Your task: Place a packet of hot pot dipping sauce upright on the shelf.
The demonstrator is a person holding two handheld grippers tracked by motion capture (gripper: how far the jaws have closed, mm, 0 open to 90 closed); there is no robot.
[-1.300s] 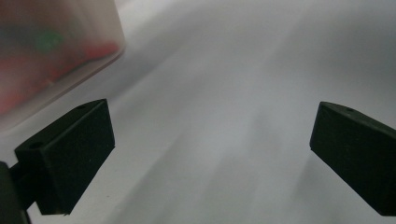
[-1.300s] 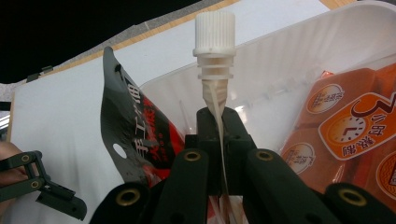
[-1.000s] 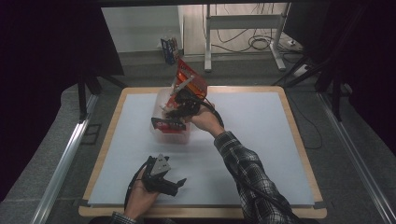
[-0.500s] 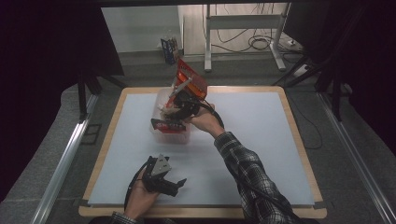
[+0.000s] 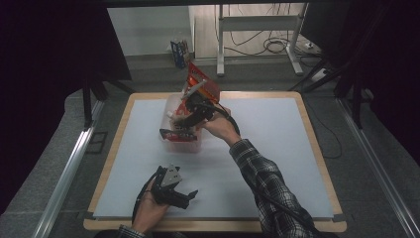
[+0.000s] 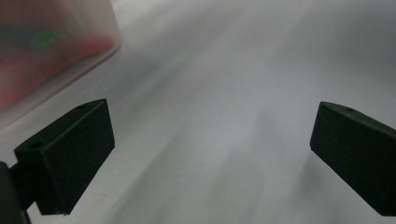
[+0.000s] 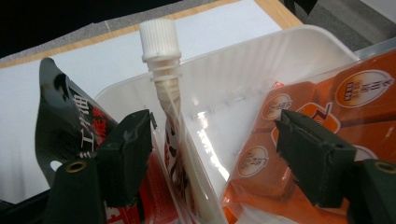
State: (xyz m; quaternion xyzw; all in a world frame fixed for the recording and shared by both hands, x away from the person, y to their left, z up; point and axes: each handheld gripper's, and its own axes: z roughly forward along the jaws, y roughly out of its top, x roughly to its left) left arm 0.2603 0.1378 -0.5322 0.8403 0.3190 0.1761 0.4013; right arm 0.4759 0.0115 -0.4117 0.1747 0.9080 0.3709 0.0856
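A translucent plastic bin [image 5: 194, 144] stands on the white mat at the table's back left. It holds an orange snack bag [image 5: 203, 85] that sticks up at the far side, a black and red packet [image 5: 172, 134], and a spouted pouch. My right gripper [image 5: 186, 119] reaches into the bin, open. In the right gripper view the pouch [image 7: 176, 158] with its white cap [image 7: 160, 37] stands between the jaws, close to the left one. The orange bag [image 7: 303, 107] lies to its right, the black packet [image 7: 60, 116] to its left. My left gripper [image 5: 189, 197] rests open near the front edge.
In the left gripper view the open left gripper [image 6: 210, 144] hovers over bare white mat, with the bin's corner [image 6: 46, 51] blurred at upper left. The table's wooden rim [image 5: 317, 148] frames the mat. Cables and desk legs lie beyond the far edge.
The right hand has shifted only slightly over the bin. The left gripper stays at the same spot near the front edge.
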